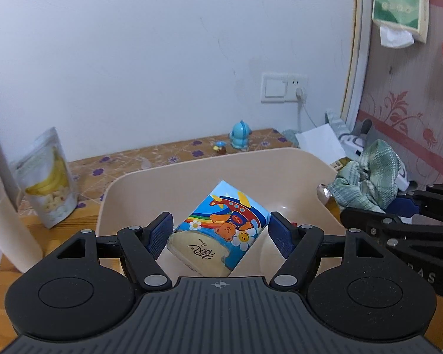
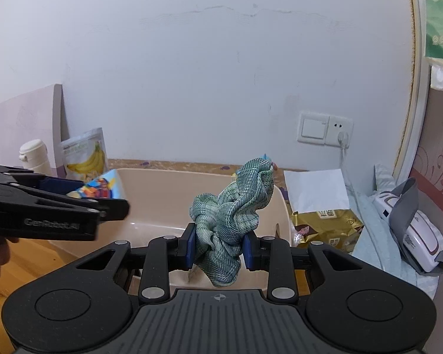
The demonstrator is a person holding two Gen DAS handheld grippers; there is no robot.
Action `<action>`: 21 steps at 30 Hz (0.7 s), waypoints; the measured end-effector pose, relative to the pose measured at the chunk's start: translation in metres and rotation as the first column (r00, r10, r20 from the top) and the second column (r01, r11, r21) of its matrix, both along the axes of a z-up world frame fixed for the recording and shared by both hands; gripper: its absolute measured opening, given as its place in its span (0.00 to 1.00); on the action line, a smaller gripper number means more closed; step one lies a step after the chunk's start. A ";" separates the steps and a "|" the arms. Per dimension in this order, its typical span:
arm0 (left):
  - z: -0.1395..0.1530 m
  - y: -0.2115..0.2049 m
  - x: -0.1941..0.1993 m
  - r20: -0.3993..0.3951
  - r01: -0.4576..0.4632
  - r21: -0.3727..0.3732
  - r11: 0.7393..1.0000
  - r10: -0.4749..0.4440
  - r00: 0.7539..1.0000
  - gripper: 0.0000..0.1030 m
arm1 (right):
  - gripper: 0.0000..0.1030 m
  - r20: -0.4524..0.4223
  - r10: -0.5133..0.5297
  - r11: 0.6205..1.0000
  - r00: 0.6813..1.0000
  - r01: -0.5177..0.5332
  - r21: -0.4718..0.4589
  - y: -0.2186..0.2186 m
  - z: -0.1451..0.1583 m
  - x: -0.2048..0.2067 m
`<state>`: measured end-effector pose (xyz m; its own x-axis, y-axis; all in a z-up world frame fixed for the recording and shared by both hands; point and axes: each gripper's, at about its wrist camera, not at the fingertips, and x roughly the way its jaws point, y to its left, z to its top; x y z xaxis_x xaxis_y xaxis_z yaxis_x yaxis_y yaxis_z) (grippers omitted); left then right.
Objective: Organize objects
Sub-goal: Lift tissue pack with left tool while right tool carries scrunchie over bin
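Over the bin (image 1: 127,183) on the desk, left gripper (image 1: 218,236) spread wide around a tilted tissue pack (image 1: 221,221), seemingly releasing it inside, right gripper (image 2: 218,247) clamped on a crumpled cloth (image 2: 236,203), probably bound there too.

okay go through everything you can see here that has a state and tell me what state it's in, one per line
left gripper: open, fingers either side of the tissue pack, not clamping.
tissue pack: tilted, inside the bin.
bin: open-topped, holding the pack.
right gripper: shut on the cloth.
green cloth: crumpled, lifted over the bin.
banana snack pouch: upright on the table.
wall plug: plugged into the socket.
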<state>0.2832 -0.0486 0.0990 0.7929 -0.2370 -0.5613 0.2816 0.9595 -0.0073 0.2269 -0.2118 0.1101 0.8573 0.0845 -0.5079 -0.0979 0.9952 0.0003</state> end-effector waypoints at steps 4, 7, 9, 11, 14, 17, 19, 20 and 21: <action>-0.012 -0.005 0.015 -0.025 -0.001 0.013 1.000 0.001 1.000 0.70 | 0.29 -0.038 0.003 1.000 0.999 -0.003 -0.010 0.001 -0.010 0.013; -0.021 -0.005 0.024 -0.061 -0.001 0.019 1.000 0.002 0.998 0.70 | 0.29 -0.068 0.004 1.000 0.998 -0.005 -0.019 0.002 -0.019 0.022; -0.026 -0.004 0.028 -0.080 -0.006 0.021 1.000 0.008 0.997 0.70 | 0.29 -0.083 0.005 1.000 0.997 -0.006 -0.016 0.002 -0.025 0.026; -0.029 -0.004 0.031 -0.093 -0.008 0.026 1.000 0.010 0.996 0.70 | 0.30 -0.092 0.006 1.000 0.996 -0.008 -0.015 0.002 -0.028 0.029; -0.033 -0.003 0.035 -0.107 -0.012 0.033 0.999 0.015 0.994 0.70 | 0.30 -0.105 0.011 1.000 0.994 -0.013 -0.020 0.003 -0.032 0.033; -0.036 -0.002 0.038 -0.121 -0.018 0.033 0.999 0.021 0.992 0.71 | 0.31 -0.115 0.017 0.999 0.993 -0.020 -0.028 0.005 -0.035 0.036; -0.037 -0.001 0.039 -0.128 -0.020 0.030 0.999 0.024 0.991 0.71 | 0.34 -0.121 0.019 0.999 0.992 -0.024 -0.033 0.007 -0.037 0.037; -0.037 -0.001 0.039 -0.131 -0.019 0.028 0.999 0.023 0.991 0.71 | 0.37 -0.123 0.019 0.999 0.992 -0.024 -0.035 0.007 -0.037 0.037; -0.038 -0.001 0.039 -0.134 -0.019 0.027 0.999 0.022 0.991 0.71 | 0.44 -0.124 0.018 0.999 0.992 -0.023 -0.035 0.007 -0.038 0.037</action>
